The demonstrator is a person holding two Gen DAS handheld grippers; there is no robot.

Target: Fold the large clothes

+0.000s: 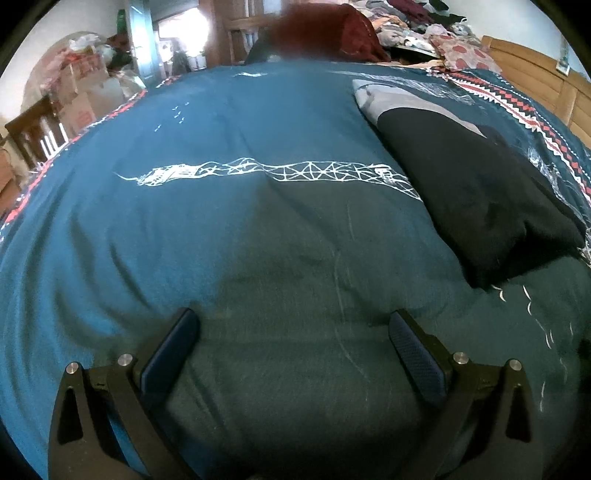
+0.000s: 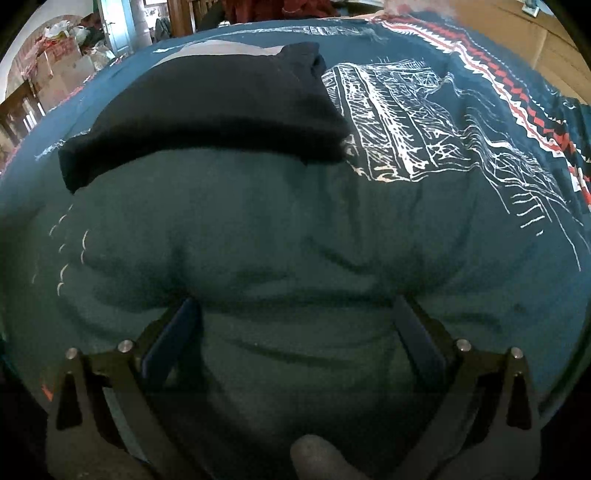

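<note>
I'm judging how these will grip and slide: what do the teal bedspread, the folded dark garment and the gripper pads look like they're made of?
Teal bedspread: looks like soft matte woven cotton, rumpled, with white printed line drawings.
Folded dark garment: thick matte knit, possibly fleece or jersey, judging by its rounded, bulky fold edges.
Pads of the left hand-held gripper: dark blue, finely dotted texture, probably rubber.

Open bedspread near, clutter far

The teal bedspread [image 1: 221,155] lies bare from near edge to middle and left; the folded dark garment [image 1: 472,184] blocks the right, and the clothes pile [image 1: 413,26] crowds the far edge.
</note>
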